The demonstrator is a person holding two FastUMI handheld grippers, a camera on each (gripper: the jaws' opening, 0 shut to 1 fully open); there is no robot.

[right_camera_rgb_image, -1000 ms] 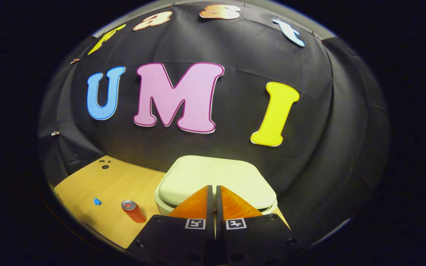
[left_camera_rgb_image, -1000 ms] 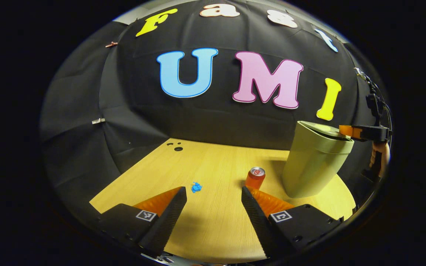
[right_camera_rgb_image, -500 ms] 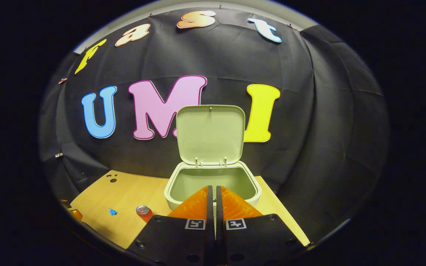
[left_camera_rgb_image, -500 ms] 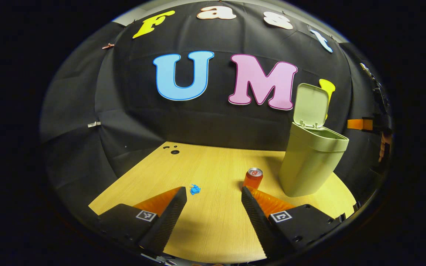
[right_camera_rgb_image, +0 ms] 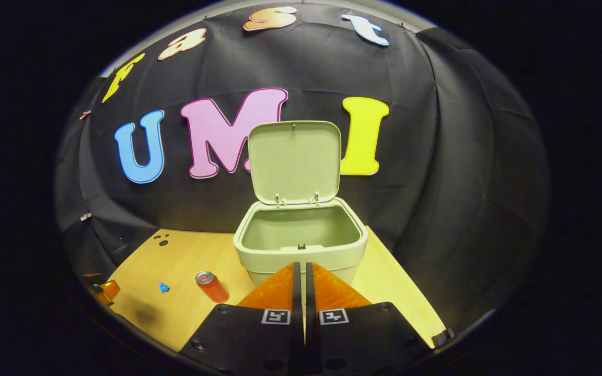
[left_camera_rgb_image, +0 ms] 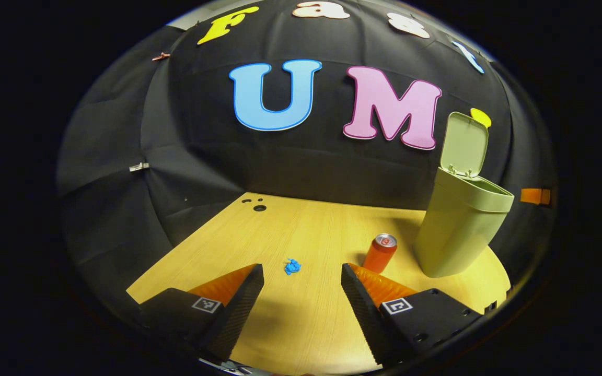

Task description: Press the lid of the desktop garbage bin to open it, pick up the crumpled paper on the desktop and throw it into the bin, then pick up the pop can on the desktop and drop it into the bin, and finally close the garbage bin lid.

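Observation:
The pale green bin [left_camera_rgb_image: 460, 230] [right_camera_rgb_image: 301, 250] stands on the wooden desk with its lid [left_camera_rgb_image: 464, 143] [right_camera_rgb_image: 294, 162] swung up and the inside bare. A small blue crumpled paper [left_camera_rgb_image: 292, 267] [right_camera_rgb_image: 163, 287] lies on the desk. An orange pop can [left_camera_rgb_image: 380, 253] [right_camera_rgb_image: 211, 286] stands upright between the paper and the bin. My left gripper [left_camera_rgb_image: 302, 272] is open, low over the desk, with the paper just ahead between its fingertips. My right gripper [right_camera_rgb_image: 301, 267] is shut on nothing, held just in front of the bin's near rim. The left gripper's tip [right_camera_rgb_image: 103, 290] shows at the far left of the right gripper view.
The wooden desk [left_camera_rgb_image: 301, 235] has a few dark holes [left_camera_rgb_image: 259, 208] near its far left corner. The black cloth wall stands right behind the desk and bin. The desk's front and right edges lie close to the bin.
The bin lid went from shut to fully raised. My right gripper drew back from the lid toward me. The left gripper shifted slightly, bringing the paper closer between its fingers.

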